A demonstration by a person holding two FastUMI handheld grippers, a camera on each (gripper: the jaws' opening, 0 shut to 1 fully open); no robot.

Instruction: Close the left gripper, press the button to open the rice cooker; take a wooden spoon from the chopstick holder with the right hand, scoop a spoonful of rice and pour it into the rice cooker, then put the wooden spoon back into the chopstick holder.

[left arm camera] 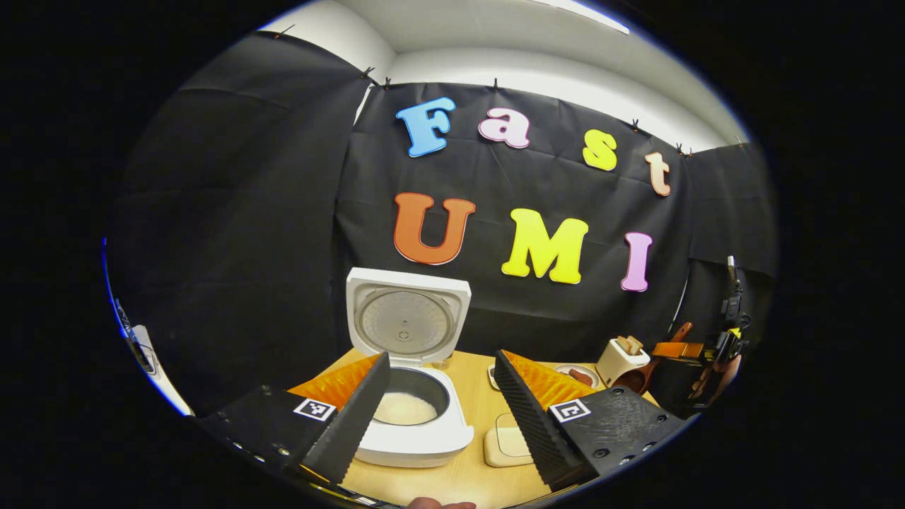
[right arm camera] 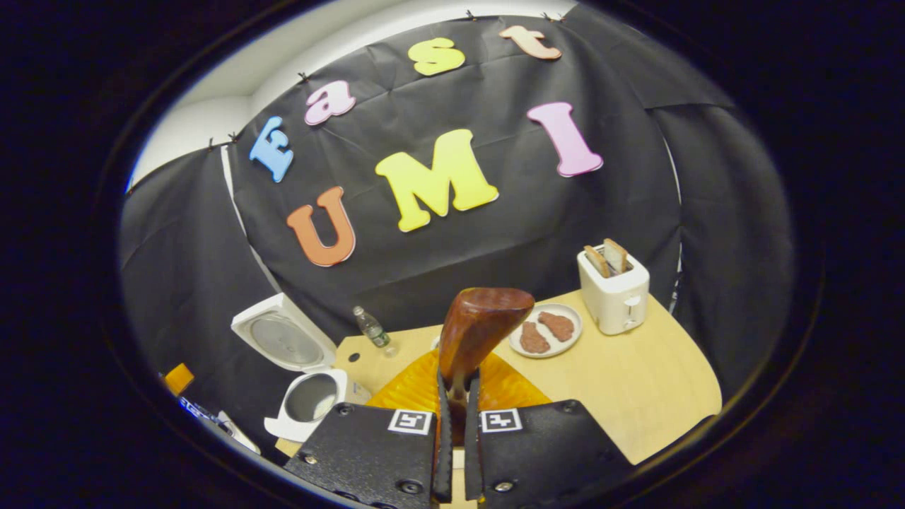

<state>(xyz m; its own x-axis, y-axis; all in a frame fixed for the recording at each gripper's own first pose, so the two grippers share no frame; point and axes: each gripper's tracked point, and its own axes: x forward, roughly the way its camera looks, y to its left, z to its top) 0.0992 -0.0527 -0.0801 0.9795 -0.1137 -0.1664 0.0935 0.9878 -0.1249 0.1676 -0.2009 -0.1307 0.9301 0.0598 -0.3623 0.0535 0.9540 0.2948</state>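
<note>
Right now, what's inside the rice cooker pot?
Lid up. White rice lies in the rice cooker pot's bottom. The left gripper finger hides the pot's near-left part, so its fill there is unseen.

Left claw [left arm camera: 438, 403] in left gripper view: fingers spread wide apart, gripping nothing, one at 7 o'clock, other at 5 o'clock, both aimed forward, held level. Right claw [right arm camera: 456, 431] in right gripper view: fingers nearly together at 6 o'clock, both pressing on wooden spoon [right arm camera: 477, 332] handle, spoon bowl standing up toward 12 o'clock.
</note>
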